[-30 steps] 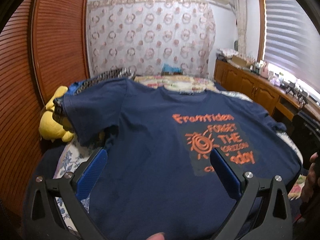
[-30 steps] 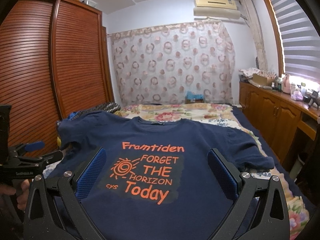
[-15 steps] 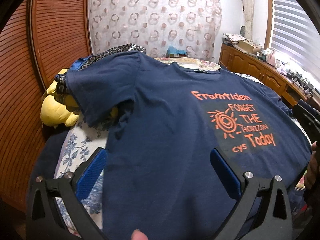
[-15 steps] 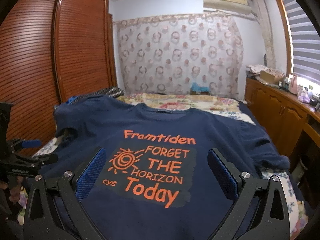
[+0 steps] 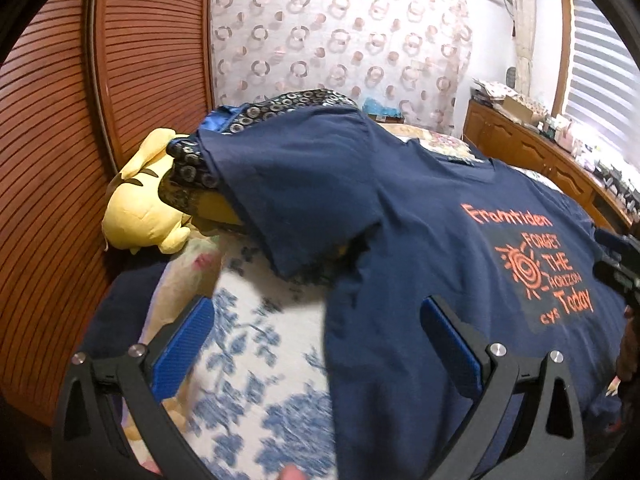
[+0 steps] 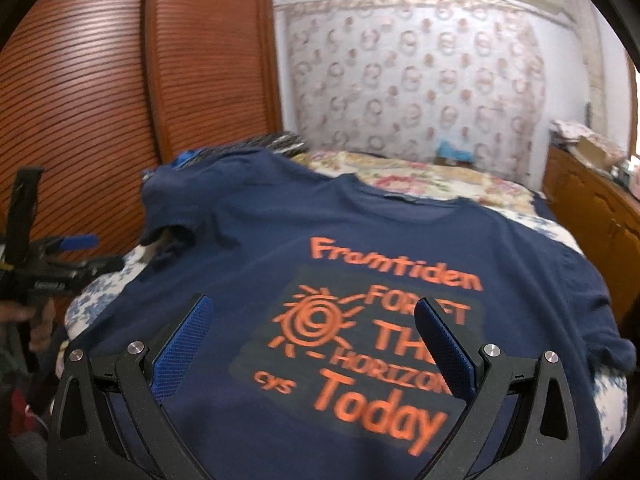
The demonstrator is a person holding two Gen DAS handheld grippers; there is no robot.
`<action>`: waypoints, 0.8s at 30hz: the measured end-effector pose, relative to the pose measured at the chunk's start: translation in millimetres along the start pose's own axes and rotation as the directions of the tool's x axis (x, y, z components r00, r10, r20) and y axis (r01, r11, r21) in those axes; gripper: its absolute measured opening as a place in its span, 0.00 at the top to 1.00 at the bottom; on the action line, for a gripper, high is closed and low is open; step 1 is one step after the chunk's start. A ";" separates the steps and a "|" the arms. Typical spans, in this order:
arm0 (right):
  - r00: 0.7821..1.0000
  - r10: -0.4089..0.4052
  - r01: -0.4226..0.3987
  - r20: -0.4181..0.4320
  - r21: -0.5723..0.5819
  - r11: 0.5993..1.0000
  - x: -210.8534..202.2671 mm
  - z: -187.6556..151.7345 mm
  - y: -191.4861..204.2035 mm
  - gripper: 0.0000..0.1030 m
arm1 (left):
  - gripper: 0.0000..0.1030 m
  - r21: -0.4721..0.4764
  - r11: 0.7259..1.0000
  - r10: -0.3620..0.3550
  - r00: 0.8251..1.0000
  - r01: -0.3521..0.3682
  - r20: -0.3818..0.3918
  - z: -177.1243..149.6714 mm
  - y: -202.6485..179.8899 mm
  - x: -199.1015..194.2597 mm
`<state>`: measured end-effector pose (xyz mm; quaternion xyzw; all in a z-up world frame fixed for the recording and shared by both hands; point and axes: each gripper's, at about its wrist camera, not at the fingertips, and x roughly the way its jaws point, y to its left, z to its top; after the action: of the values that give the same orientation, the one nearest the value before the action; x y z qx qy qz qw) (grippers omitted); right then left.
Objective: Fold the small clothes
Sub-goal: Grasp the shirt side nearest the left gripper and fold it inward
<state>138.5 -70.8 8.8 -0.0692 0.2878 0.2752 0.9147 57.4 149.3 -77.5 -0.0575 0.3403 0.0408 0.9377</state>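
We hold our left gripper (image 5: 316, 344) over the bed's (image 5: 256, 360) left edge and our right gripper (image 6: 310, 340) above the print, both with fingers apart and empty. The navy T-shirt (image 6: 400, 248) lies spread face up across the bed, its left sleeve (image 5: 288, 184) draped over a yellow plush toy (image 5: 140, 208) at the far left edge.

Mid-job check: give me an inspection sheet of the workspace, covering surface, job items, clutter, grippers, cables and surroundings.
Surface: bed with a blue floral cover.
Job's things: navy T-shirt spread print side up, unfolded; one sleeve draped over the clutter.
Clutter: yellow plush toy and a dark ring-patterned cloth at the bed's edge, partly under that sleeve.
Grippers: left gripper open, straddling the shirt's side edge; right gripper open over the print; neither holds cloth.
Cables: nothing seen.
Surroundings: slatted wooden wardrobe, patterned curtain, wooden sideboard.
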 end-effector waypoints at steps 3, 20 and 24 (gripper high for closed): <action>0.999 0.025 -0.026 -0.029 -0.024 0.999 10.0 0.6 10.7 0.00 | 0.07 -0.033 0.999 -0.020 1.000 0.020 -0.007 8.2 14.7 8.5; 0.990 0.052 -0.063 -0.132 -0.079 0.995 37.3 -16.8 27.6 0.00 | 0.48 -0.136 0.984 -0.133 0.986 0.119 -0.096 24.9 38.5 65.0; 0.989 0.055 -0.066 -0.140 -0.076 0.995 37.7 -18.0 28.2 0.00 | 0.54 -0.118 0.986 -0.134 0.985 0.121 -0.109 26.1 37.2 69.8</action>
<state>140.2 -34.9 -26.4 -0.1160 0.3408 0.3088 0.8804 123.1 192.2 -105.4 -0.1335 0.3874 -0.0039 0.9122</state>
